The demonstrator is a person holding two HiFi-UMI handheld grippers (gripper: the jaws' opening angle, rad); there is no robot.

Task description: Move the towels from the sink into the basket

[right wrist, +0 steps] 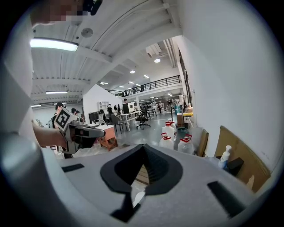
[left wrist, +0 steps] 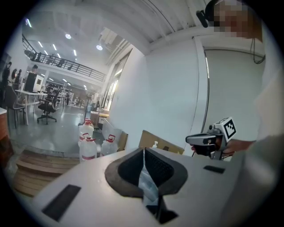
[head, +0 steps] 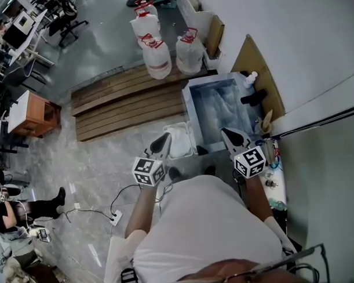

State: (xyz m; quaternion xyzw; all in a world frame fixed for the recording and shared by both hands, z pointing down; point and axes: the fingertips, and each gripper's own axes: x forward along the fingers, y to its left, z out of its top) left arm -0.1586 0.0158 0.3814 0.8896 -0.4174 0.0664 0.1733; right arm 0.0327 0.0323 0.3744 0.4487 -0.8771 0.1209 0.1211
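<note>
Pale crumpled towels [head: 217, 109] lie in the metal sink [head: 189, 103] by the wall. To its left, a white basket [head: 187, 128] with pale cloth in it stands on the floor. My left gripper [head: 161, 143] is held up over the basket's left side, its jaws shut with nothing between them [left wrist: 143, 150]. My right gripper [head: 228, 134] hovers at the sink's near edge, jaws also together and empty [right wrist: 143, 146]. Each gripper shows in the other's view: the right gripper [left wrist: 206, 141] and the left gripper [right wrist: 86, 132].
Beyond the sink stand large water jugs [head: 156, 57], next to a wooden pallet [head: 126, 105]. Cardboard sheets [head: 258, 68] lean on the wall behind a spray bottle [head: 250, 78]. A cable and power strip [head: 115, 217] lie on the floor at my left.
</note>
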